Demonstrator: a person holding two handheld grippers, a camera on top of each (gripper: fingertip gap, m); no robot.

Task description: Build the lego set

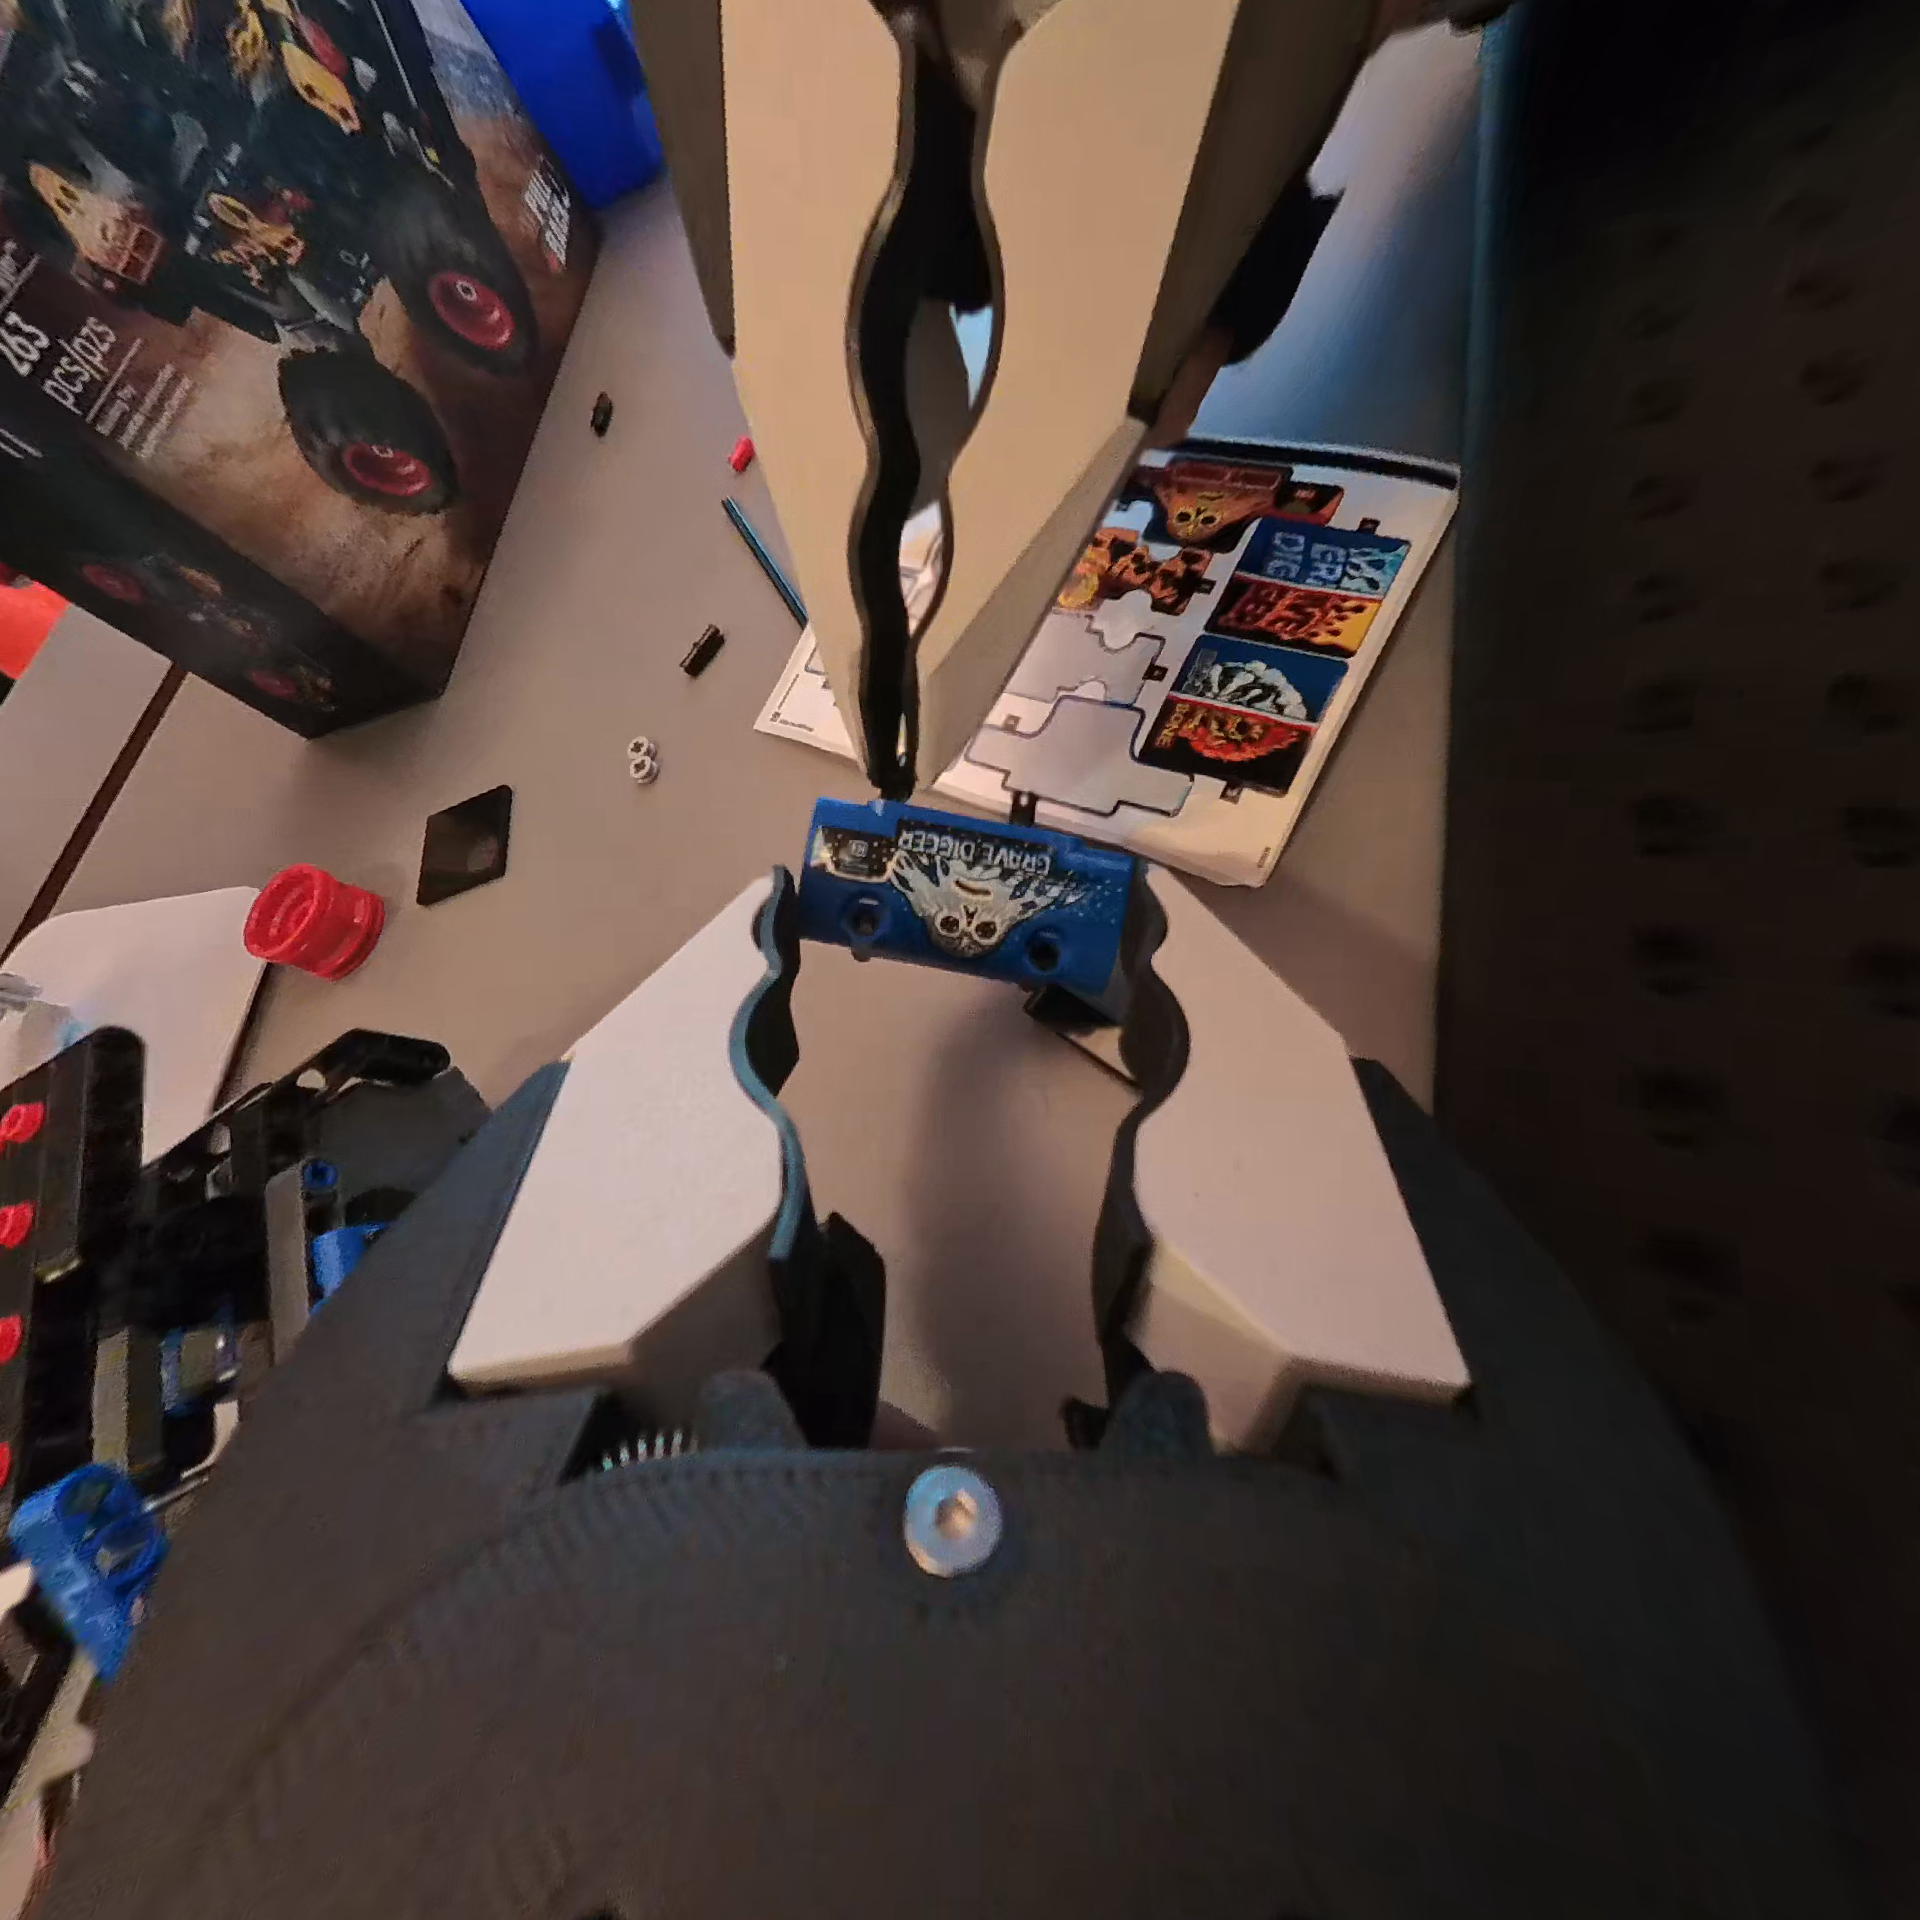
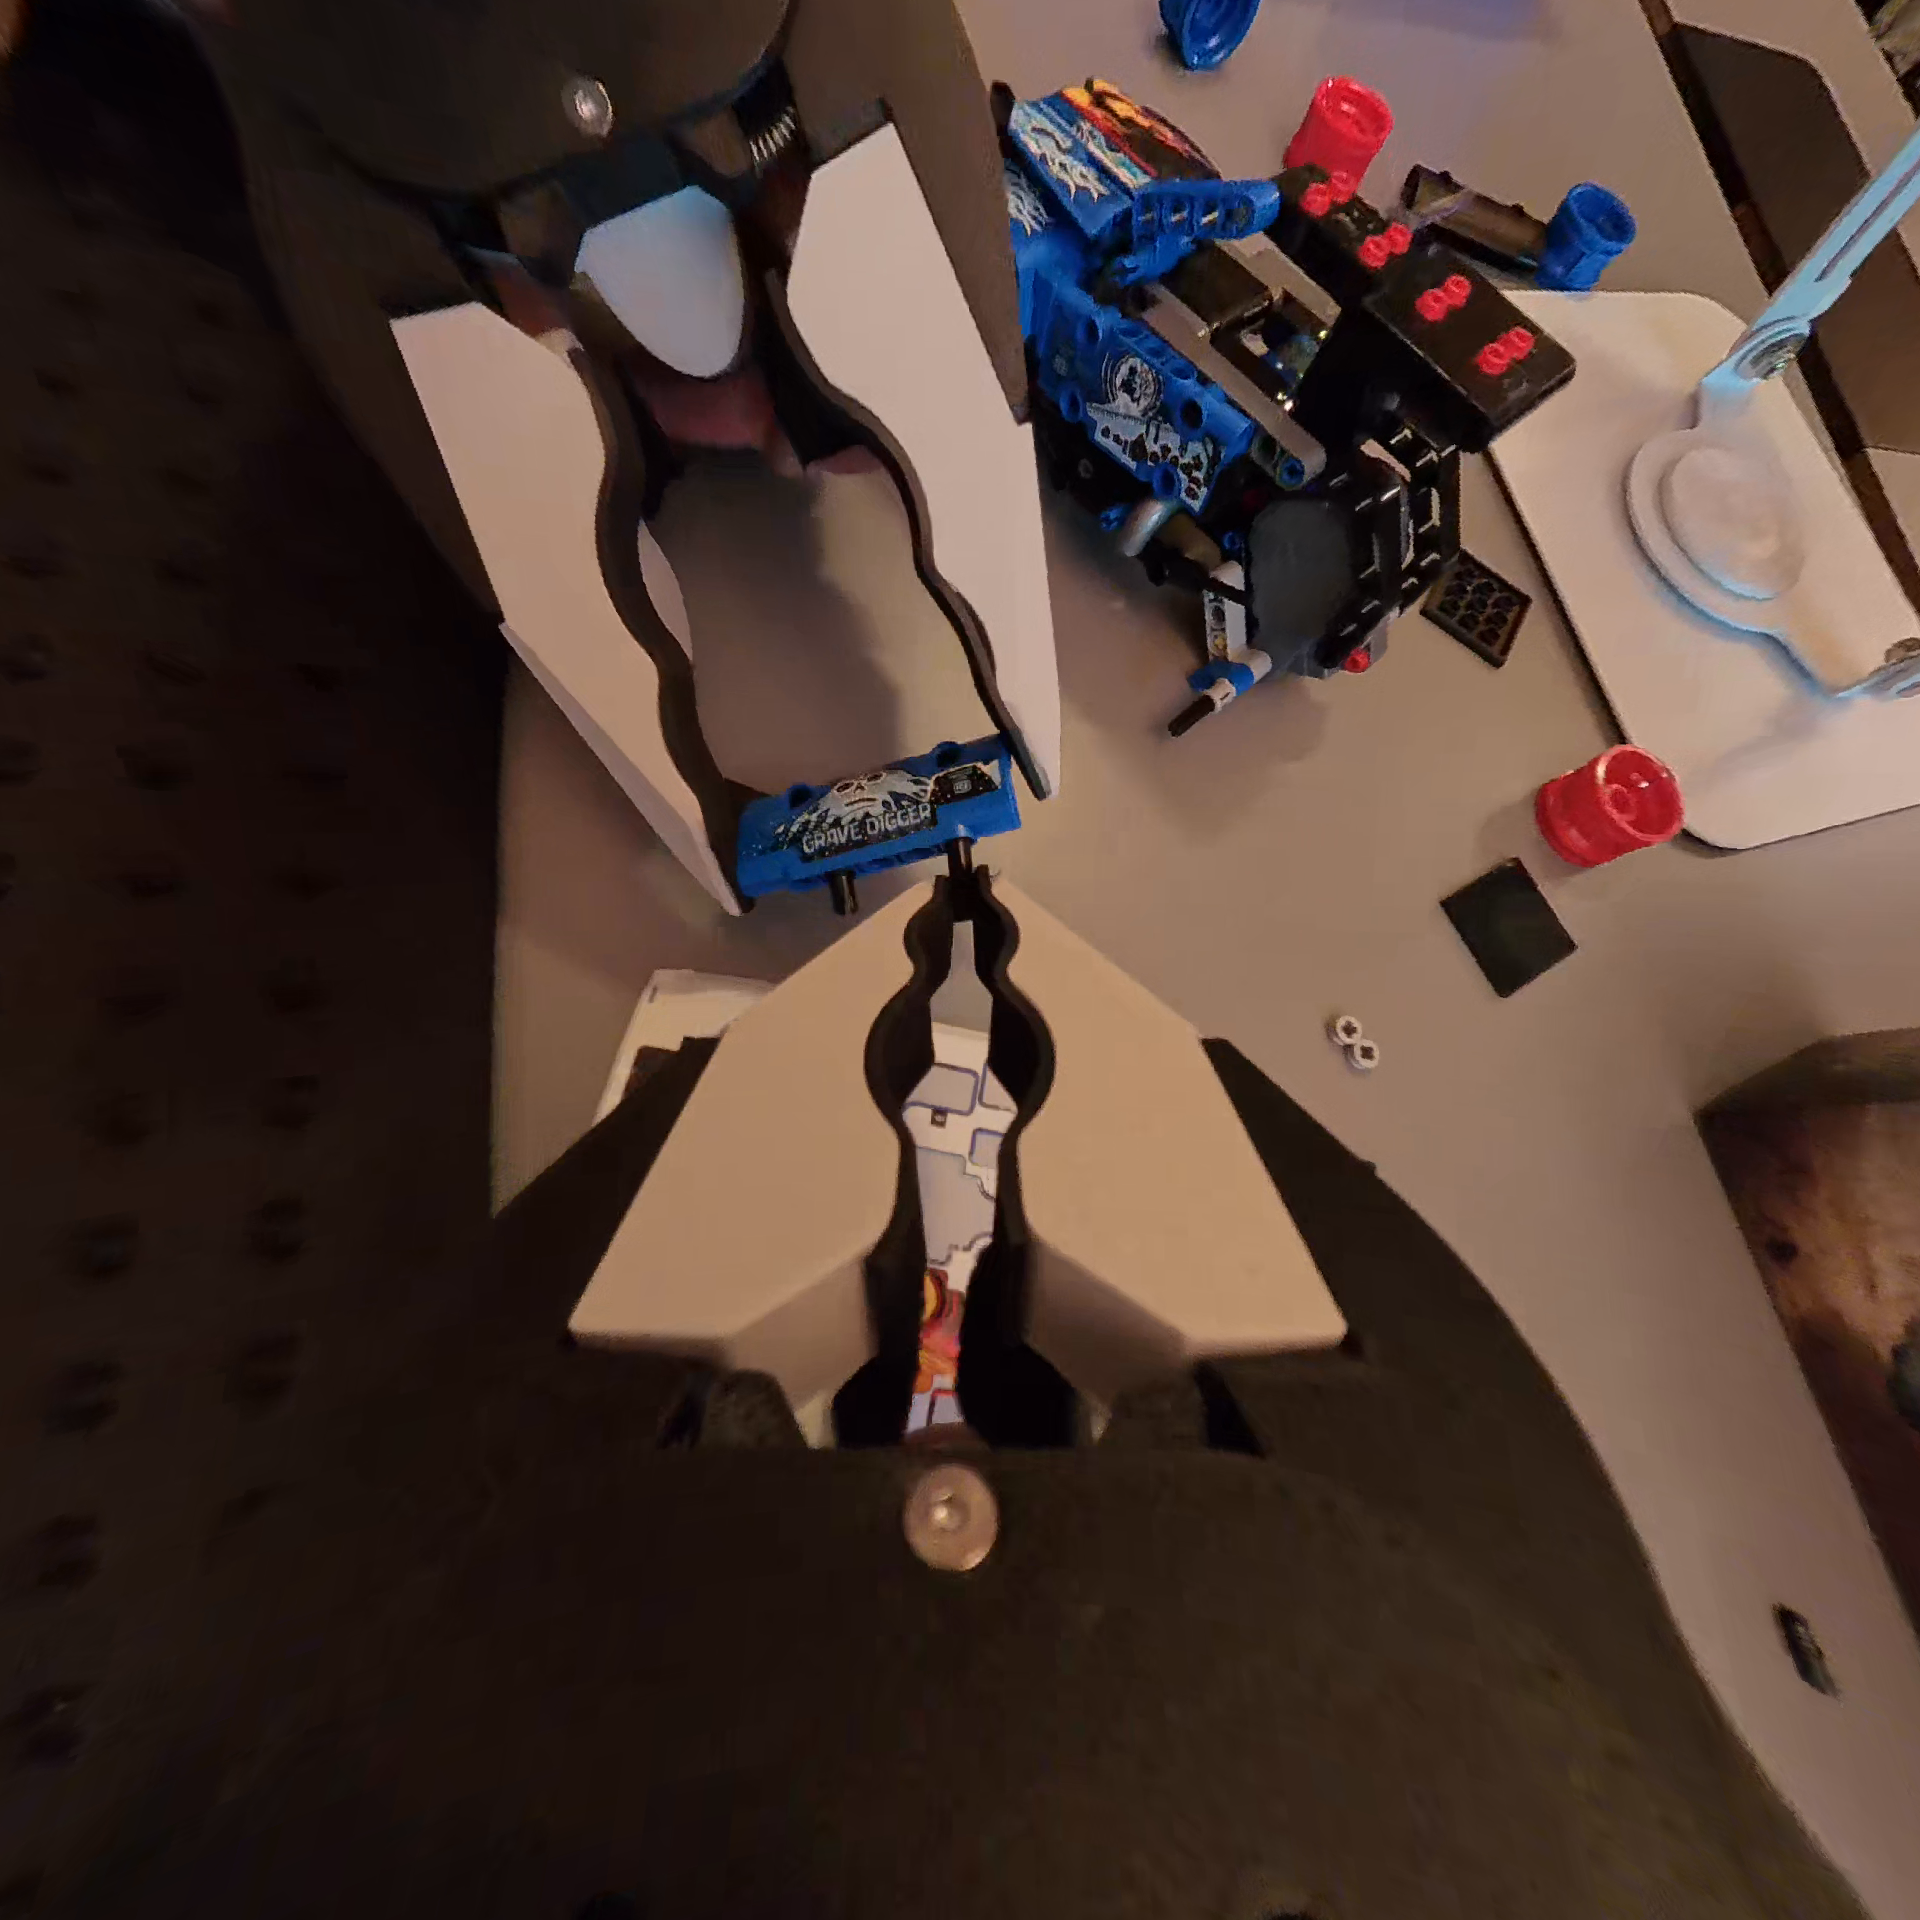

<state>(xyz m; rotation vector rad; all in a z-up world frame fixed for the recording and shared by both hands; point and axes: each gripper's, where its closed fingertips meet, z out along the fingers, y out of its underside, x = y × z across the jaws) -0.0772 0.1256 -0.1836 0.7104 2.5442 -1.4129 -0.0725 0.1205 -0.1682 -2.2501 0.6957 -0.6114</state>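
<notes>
My left gripper (image 1: 961,920) is shut on a blue panel (image 1: 977,894) with a printed sticker and holds it by its two ends above the grey table. My right gripper (image 2: 966,894) is shut on a small black pin (image 2: 961,857) that meets the panel's edge (image 2: 873,821). A second black pin (image 2: 844,894) sticks out of the same edge. In the left wrist view the right gripper (image 1: 894,769) comes down from the top onto the panel. The partly built blue and black truck (image 2: 1247,364) sits on the table beyond.
The set's box (image 1: 260,312) stands at the left and a sticker sheet (image 1: 1195,644) lies under the grippers. A red wheel hub (image 2: 1605,805), a black tile (image 2: 1507,925), a small white piece (image 2: 1356,1042) and a blue axle (image 1: 764,561) lie loose. A white stand base (image 2: 1714,571) sits by the truck. My left and right fingertips are right by each other.
</notes>
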